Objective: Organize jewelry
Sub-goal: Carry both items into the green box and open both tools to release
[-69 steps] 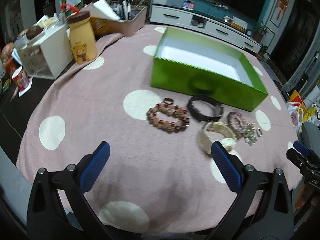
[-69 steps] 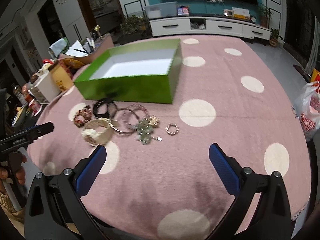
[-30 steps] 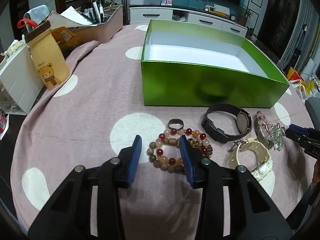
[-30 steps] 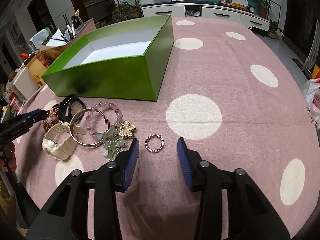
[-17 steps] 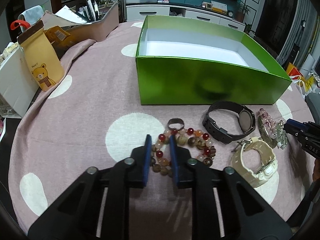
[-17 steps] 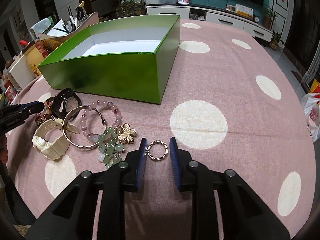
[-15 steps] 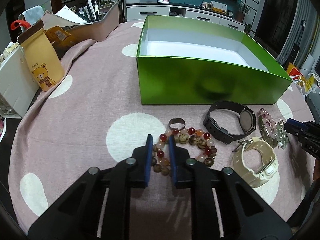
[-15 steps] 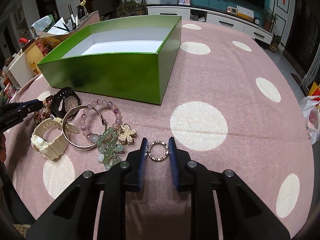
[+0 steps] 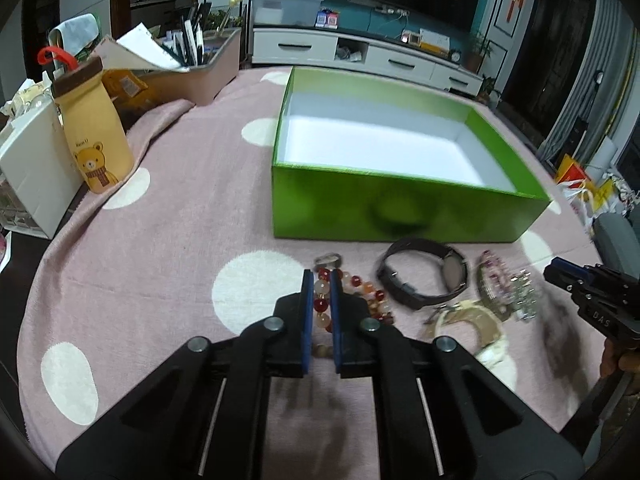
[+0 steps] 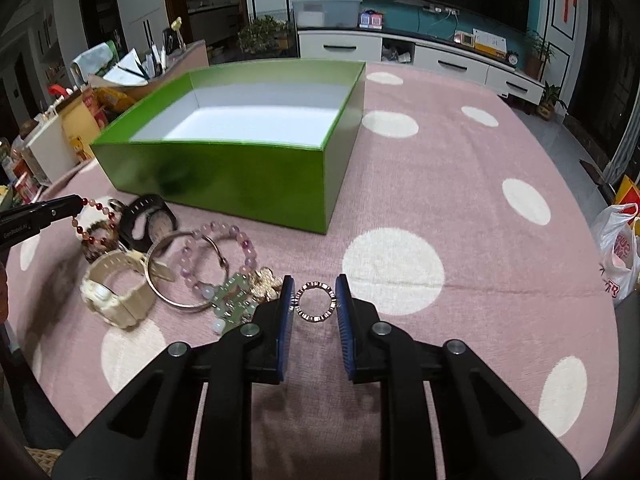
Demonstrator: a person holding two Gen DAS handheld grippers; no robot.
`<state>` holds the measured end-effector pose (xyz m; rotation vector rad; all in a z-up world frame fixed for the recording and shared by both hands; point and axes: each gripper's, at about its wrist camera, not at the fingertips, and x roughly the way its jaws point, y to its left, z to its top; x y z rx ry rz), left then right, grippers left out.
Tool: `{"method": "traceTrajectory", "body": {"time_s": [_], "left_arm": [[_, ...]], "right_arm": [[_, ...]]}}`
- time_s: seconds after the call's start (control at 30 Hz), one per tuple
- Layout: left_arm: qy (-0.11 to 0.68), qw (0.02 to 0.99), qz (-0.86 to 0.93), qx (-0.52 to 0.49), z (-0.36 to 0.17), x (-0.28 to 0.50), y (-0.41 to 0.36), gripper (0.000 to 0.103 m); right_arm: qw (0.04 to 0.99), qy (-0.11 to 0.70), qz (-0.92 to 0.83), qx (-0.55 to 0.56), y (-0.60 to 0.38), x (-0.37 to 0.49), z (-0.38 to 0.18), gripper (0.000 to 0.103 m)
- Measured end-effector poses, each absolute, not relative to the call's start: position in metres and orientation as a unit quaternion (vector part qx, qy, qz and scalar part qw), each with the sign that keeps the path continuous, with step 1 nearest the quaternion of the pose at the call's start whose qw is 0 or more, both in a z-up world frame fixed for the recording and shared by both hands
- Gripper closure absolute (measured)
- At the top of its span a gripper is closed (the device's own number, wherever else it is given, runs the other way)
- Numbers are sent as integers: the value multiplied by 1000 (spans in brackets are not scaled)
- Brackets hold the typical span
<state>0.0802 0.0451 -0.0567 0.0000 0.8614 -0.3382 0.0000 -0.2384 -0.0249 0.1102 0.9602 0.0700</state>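
Observation:
My left gripper [image 9: 321,280] is shut on the red and orange bead bracelet [image 9: 360,282], with beads squeezed between its blue pads. In the right wrist view the bead bracelet [image 10: 94,222] hangs from the left gripper [image 10: 76,202], partly raised off the cloth. My right gripper [image 10: 315,292] is shut on a small studded ring [image 10: 316,319], both pads touching its rim, low over the cloth. Behind the jewelry stands the open green box [image 10: 224,176], its white inside bare. In the left wrist view the green box [image 9: 400,208] is straight ahead.
On the pink dotted cloth [image 10: 440,184] lie a black watch [image 10: 148,220], a cream watch [image 10: 116,292], a silver bangle [image 10: 160,280], a purple bead bracelet [image 10: 216,232] and a green-and-gold charm cluster [image 10: 236,300]. A bear-print canister [image 9: 94,136] and white box [image 9: 32,176] stand left.
Both grippers went from wide open to shut. The left closed on the bead bracelet and raised it slightly; the right closed on the small ring.

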Motion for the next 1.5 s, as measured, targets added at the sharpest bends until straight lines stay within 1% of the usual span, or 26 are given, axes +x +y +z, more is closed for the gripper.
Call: {"method": "traceTrajectory", "body": {"time_s": [0.47, 0.83, 1.1, 1.5], "left_arm": [[368, 914, -168, 0, -4, 70, 44, 96], [334, 927, -173, -2, 44, 103, 35, 96], [343, 923, -174, -4, 48, 142, 16, 96], [382, 909, -167, 12, 23, 189, -17, 96]], "right_arm": [[910, 407, 54, 54, -235, 0, 23, 82], [931, 356, 62, 52, -240, 31, 60, 82], [927, 361, 75, 66, -239, 67, 57, 82], [911, 396, 89, 76, -232, 118, 26, 82]]}}
